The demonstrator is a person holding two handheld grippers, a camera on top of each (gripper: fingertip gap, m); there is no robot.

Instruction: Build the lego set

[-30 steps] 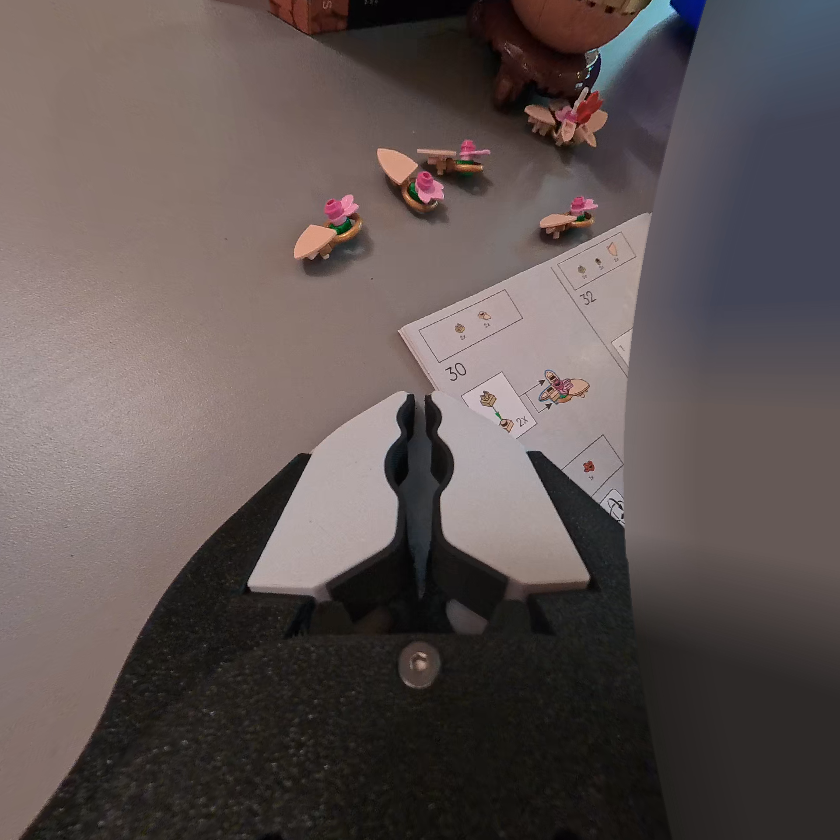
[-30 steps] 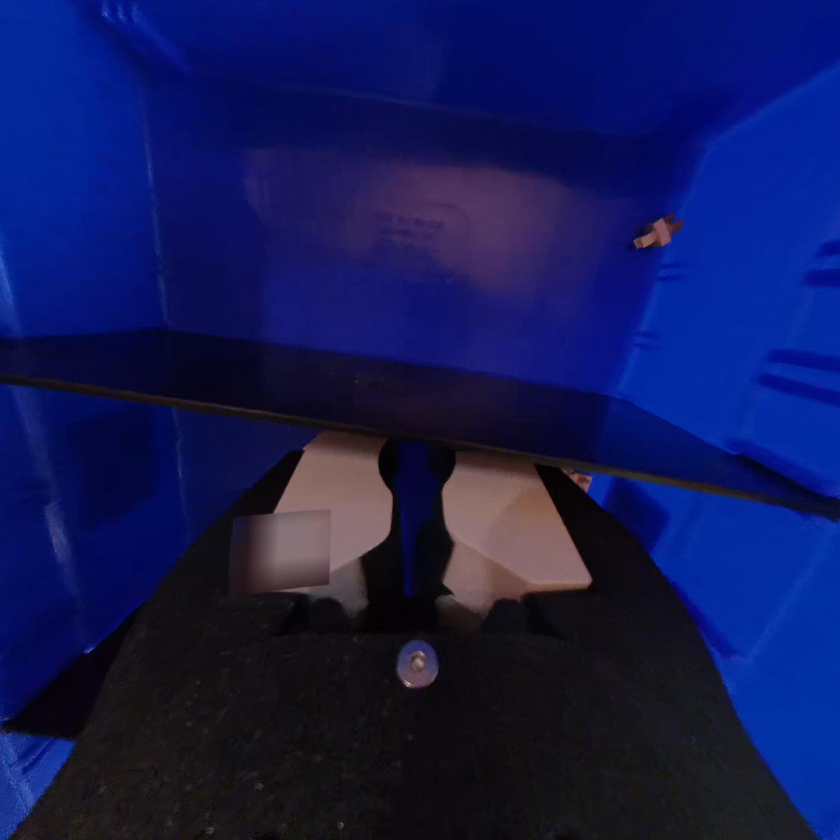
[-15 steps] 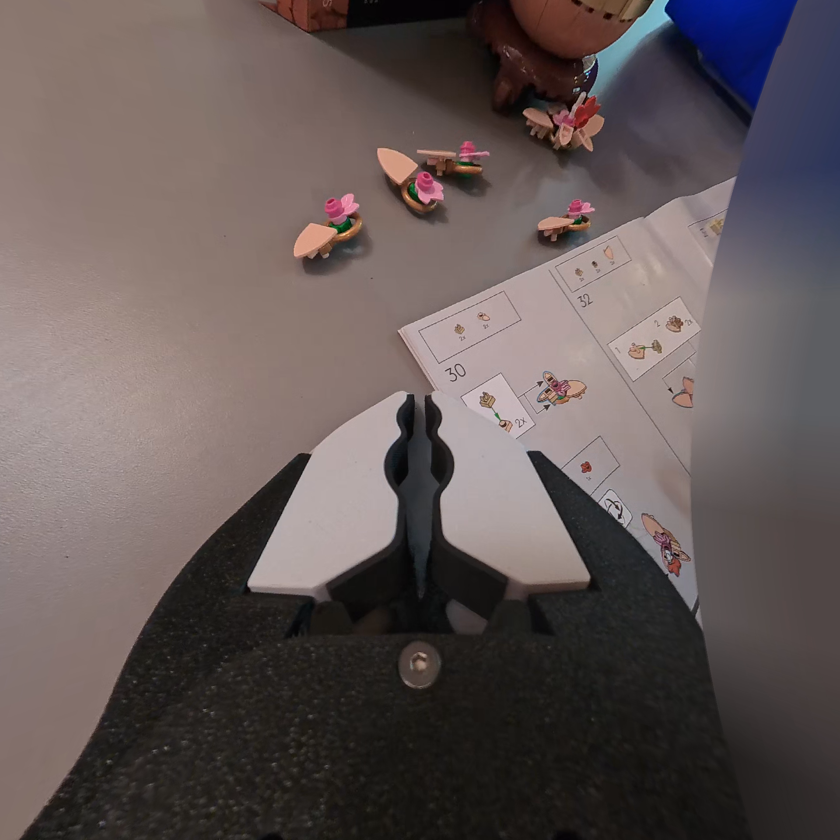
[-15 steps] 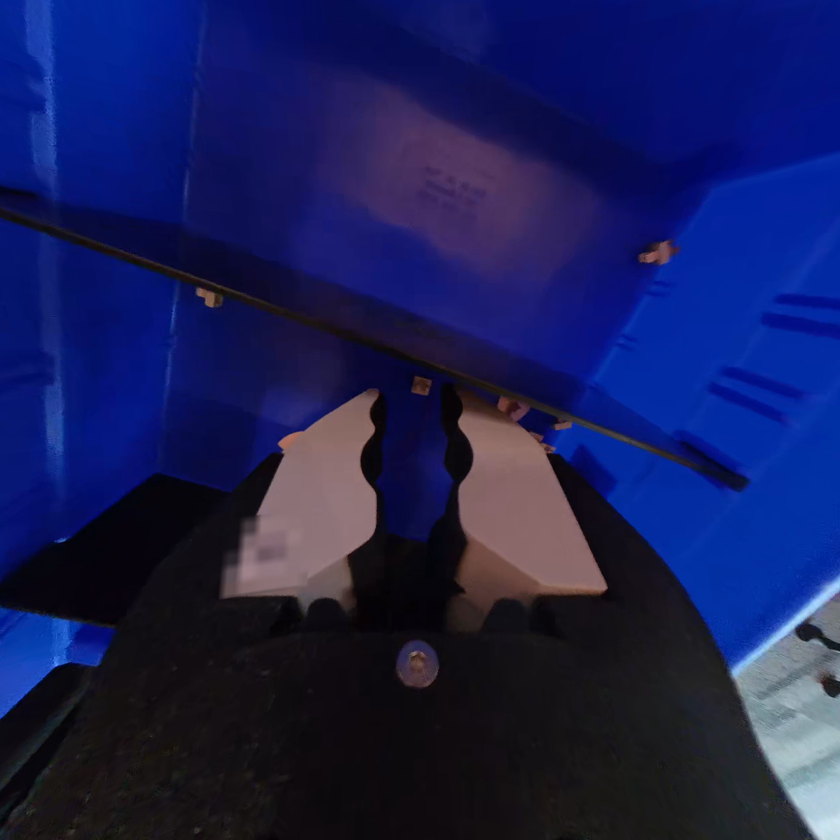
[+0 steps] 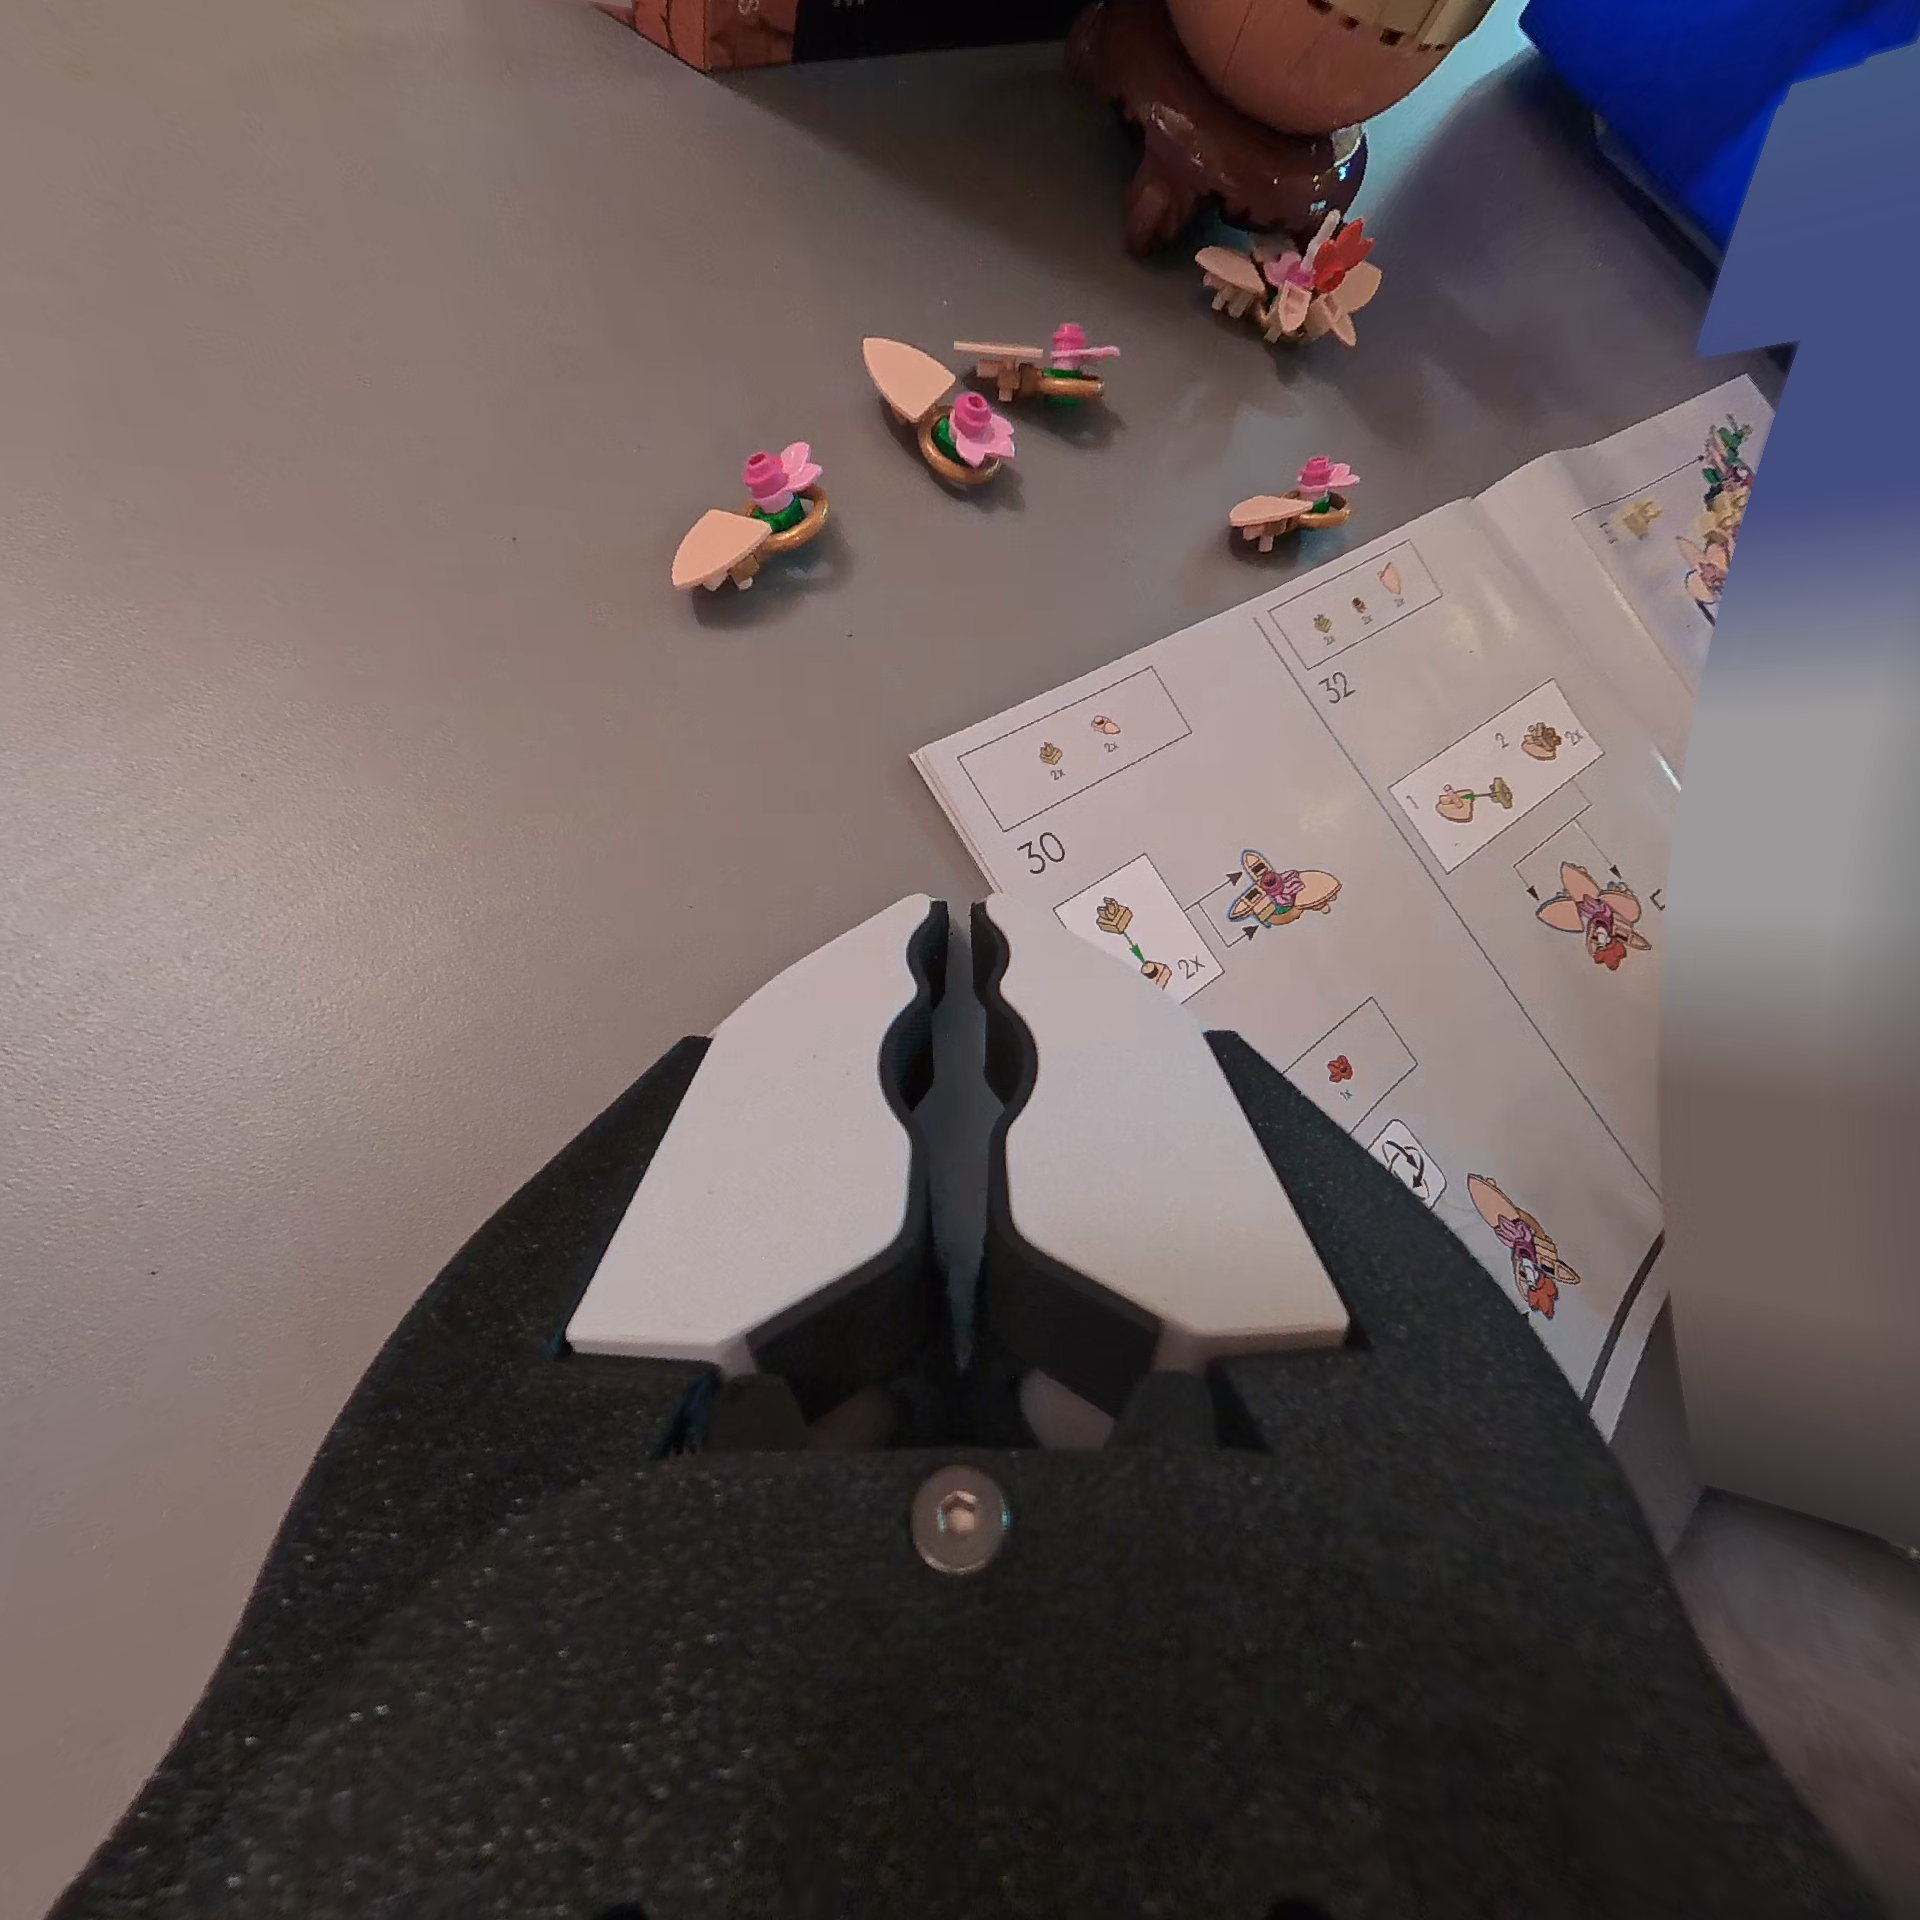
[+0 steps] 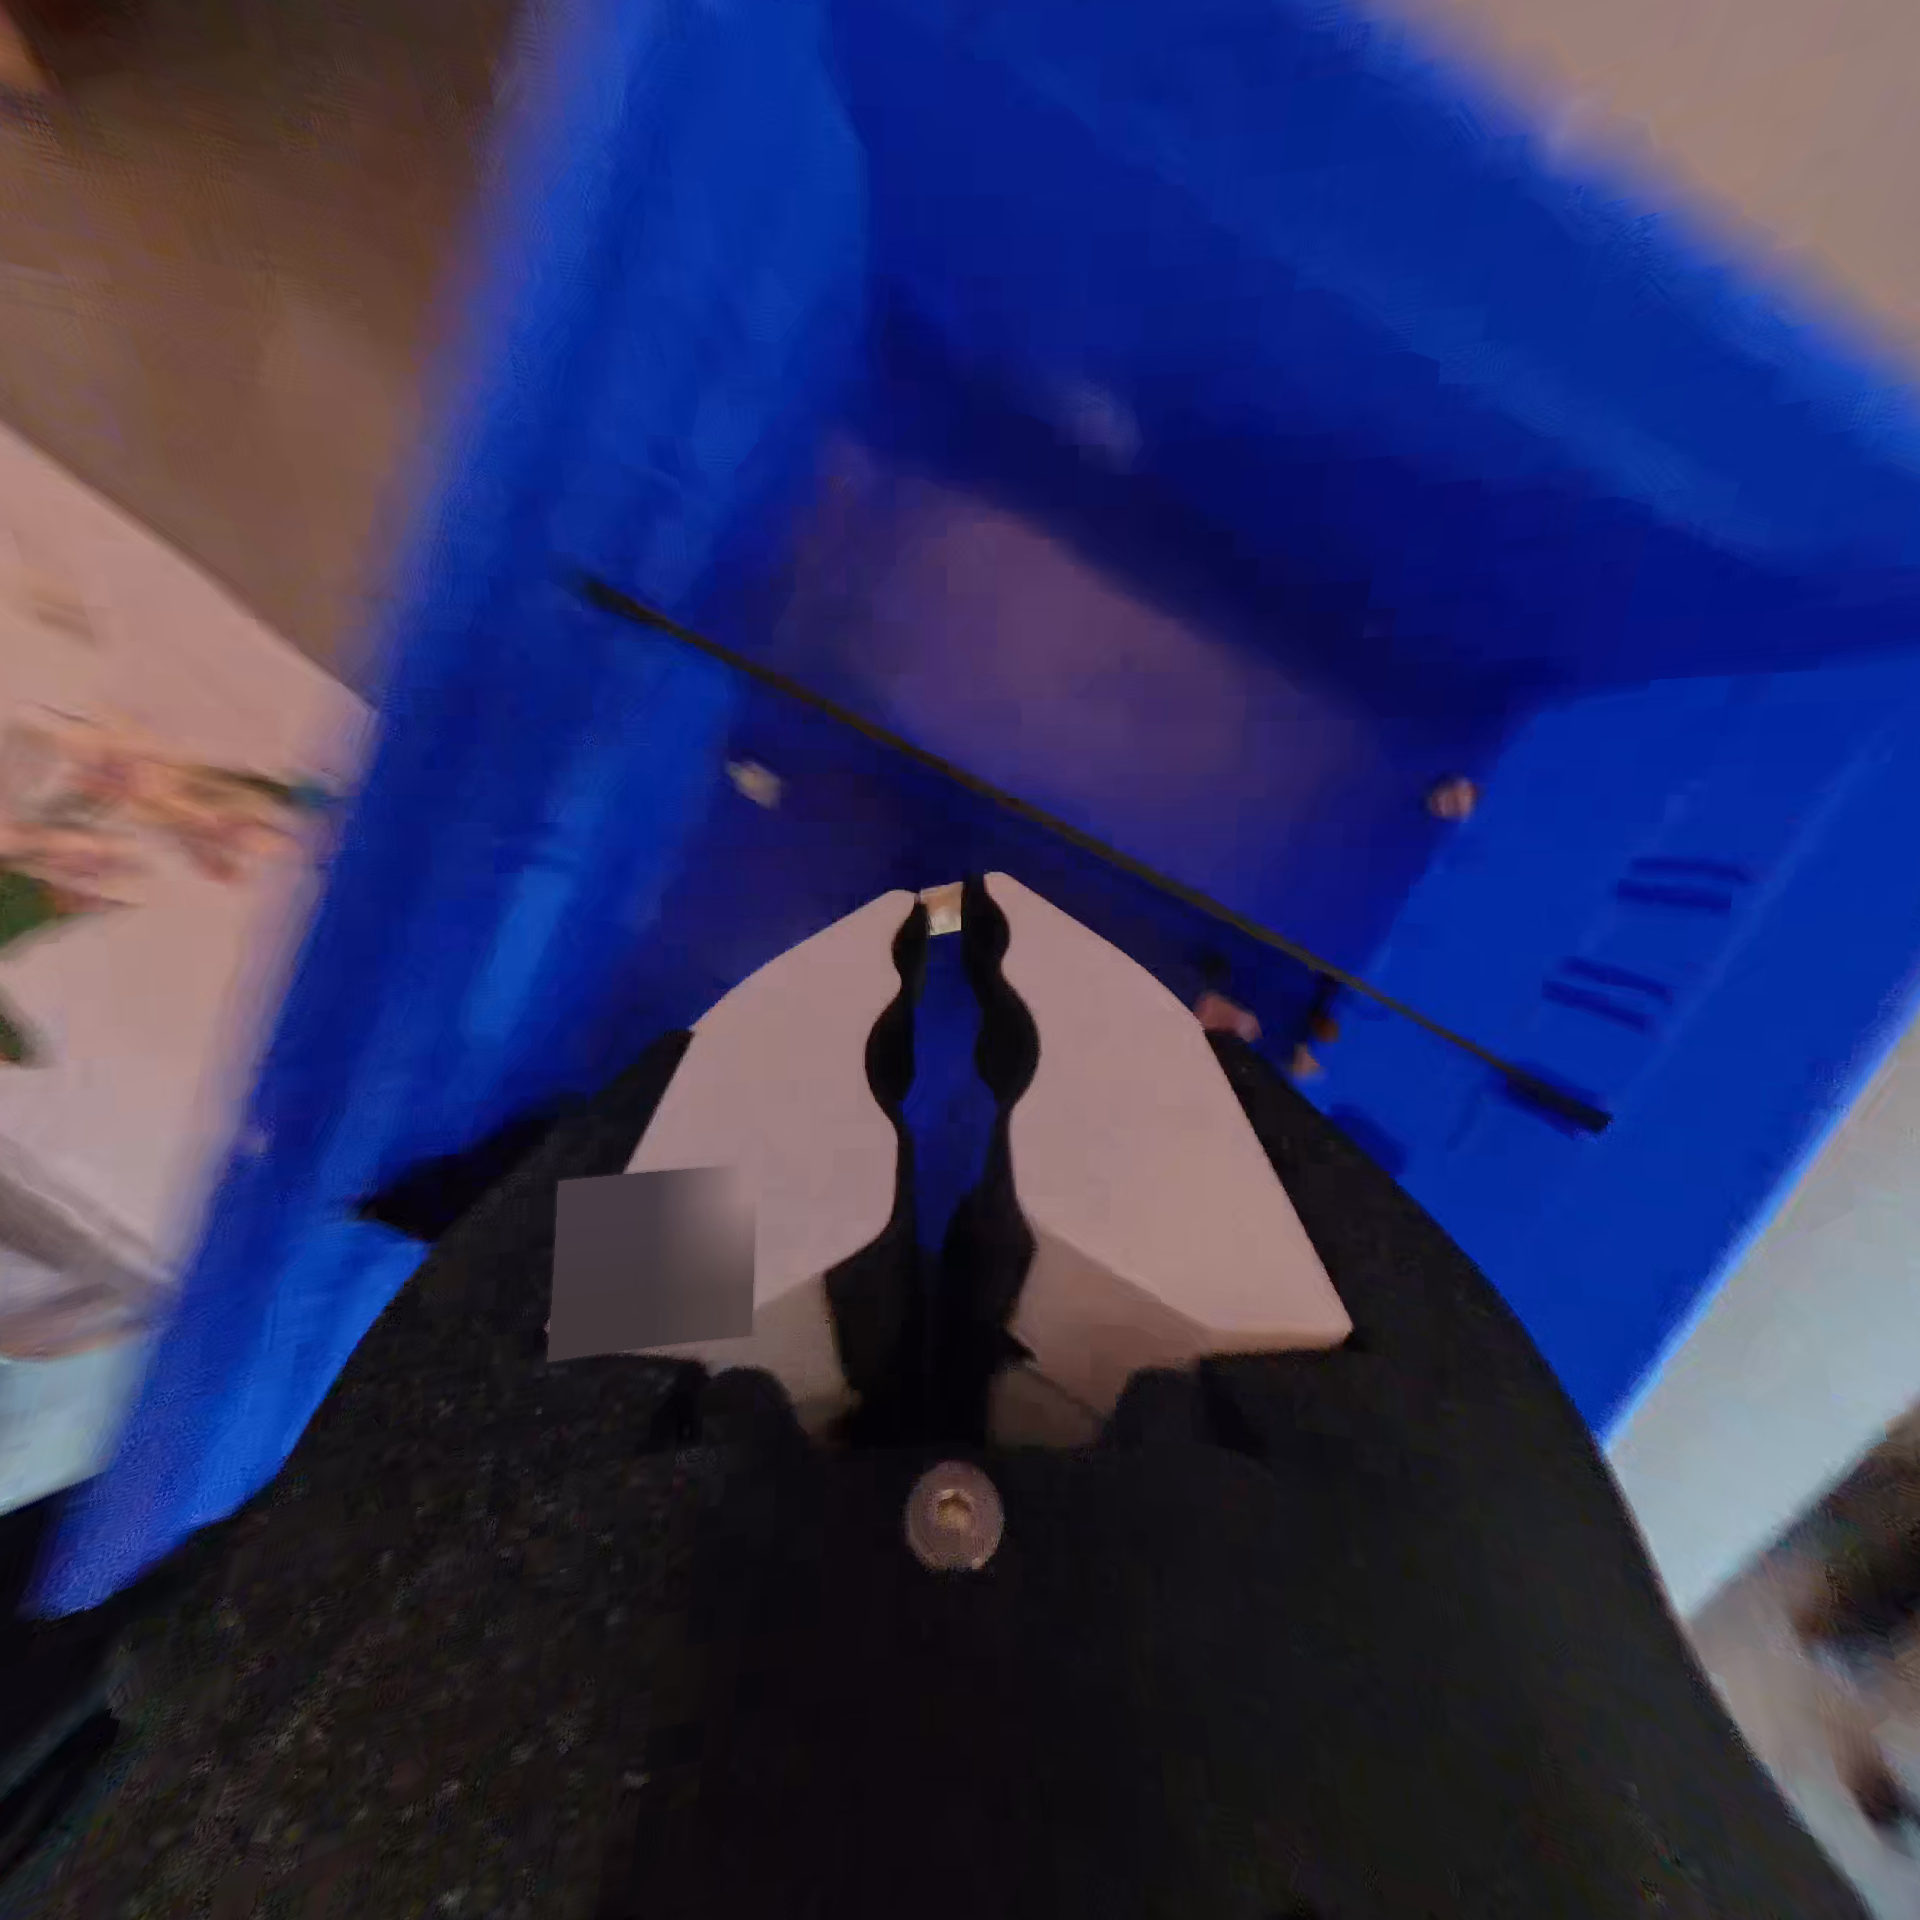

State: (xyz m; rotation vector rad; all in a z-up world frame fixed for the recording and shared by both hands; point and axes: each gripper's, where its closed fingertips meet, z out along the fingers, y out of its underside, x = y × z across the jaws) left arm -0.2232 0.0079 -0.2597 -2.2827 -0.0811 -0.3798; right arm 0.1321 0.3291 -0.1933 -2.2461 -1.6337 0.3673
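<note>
Right gripper (image 6: 943,914) pinches a tiny tan brick (image 6: 943,912) inside the blue bin (image 6: 644,727), centre frame; I'd lift slow. Left gripper (image 5: 960,914) hovers pressed together, empty.

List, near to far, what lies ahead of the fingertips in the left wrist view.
Shut left gripper → corner of the open instruction booklet → peach-petal piece with pink flower and gold ring → peach-and-red flower cluster → brown rounded brick-built model.

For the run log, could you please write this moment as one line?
left claw: shut, empty, over table | right claw: pinching small tan piece in blue bin
</note>
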